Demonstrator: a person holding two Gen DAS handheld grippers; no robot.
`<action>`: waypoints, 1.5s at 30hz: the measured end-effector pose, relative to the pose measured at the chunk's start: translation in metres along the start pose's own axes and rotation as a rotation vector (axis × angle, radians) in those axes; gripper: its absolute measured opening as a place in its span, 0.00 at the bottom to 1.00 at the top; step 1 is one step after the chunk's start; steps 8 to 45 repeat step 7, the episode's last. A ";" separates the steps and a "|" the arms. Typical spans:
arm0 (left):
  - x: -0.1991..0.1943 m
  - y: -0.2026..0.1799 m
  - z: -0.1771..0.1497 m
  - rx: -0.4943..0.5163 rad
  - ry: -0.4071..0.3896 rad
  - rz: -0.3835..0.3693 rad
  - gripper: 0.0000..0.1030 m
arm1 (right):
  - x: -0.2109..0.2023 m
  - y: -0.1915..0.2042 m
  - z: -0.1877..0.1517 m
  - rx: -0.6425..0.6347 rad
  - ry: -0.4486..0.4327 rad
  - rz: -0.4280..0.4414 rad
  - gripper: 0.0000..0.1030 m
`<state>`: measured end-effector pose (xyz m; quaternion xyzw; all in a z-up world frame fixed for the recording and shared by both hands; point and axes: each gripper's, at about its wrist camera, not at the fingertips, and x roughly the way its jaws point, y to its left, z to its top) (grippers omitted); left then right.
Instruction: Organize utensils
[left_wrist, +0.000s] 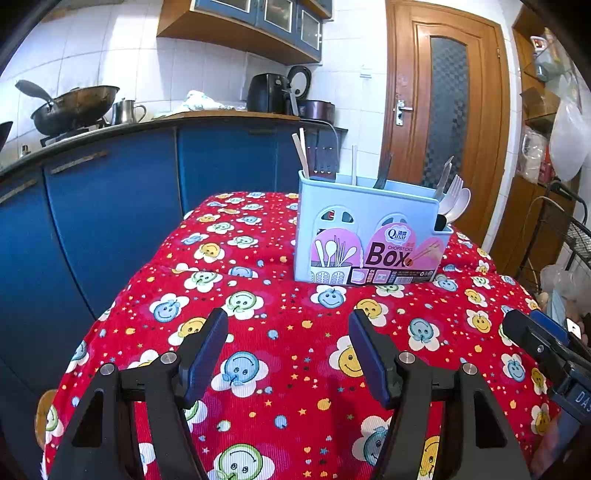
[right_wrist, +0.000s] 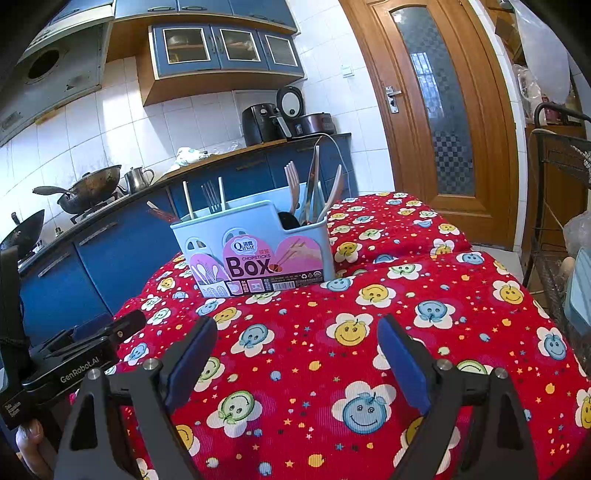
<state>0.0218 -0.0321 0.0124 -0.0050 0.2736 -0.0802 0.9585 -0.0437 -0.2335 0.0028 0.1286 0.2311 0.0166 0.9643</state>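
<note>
A light blue chopsticks box (left_wrist: 369, 236) stands upright on the red smiley tablecloth (left_wrist: 280, 350). It also shows in the right wrist view (right_wrist: 255, 251). It holds chopsticks (left_wrist: 301, 153), a white fork and spoon (left_wrist: 456, 199) and dark utensils. My left gripper (left_wrist: 288, 321) is open and empty, hovering over the cloth short of the box. My right gripper (right_wrist: 297, 328) is open and empty, also short of the box. The right gripper shows at the right edge of the left wrist view (left_wrist: 543, 347); the left gripper shows at the left edge of the right wrist view (right_wrist: 85, 347).
Blue kitchen cabinets (left_wrist: 110, 206) with a wok (left_wrist: 74, 107) and appliances stand behind and left of the table. A wooden door (left_wrist: 443, 110) is at the back right. A metal rack (right_wrist: 561, 221) stands right of the table.
</note>
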 end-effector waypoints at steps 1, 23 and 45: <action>0.000 0.000 0.000 0.001 -0.001 -0.001 0.67 | 0.000 0.000 0.000 0.000 0.000 0.000 0.88; -0.001 0.000 0.002 0.001 -0.001 0.001 0.67 | 0.000 0.000 0.000 0.000 0.001 0.000 0.88; -0.001 0.000 0.002 0.001 -0.001 0.001 0.67 | 0.000 0.000 0.000 0.000 0.001 0.000 0.88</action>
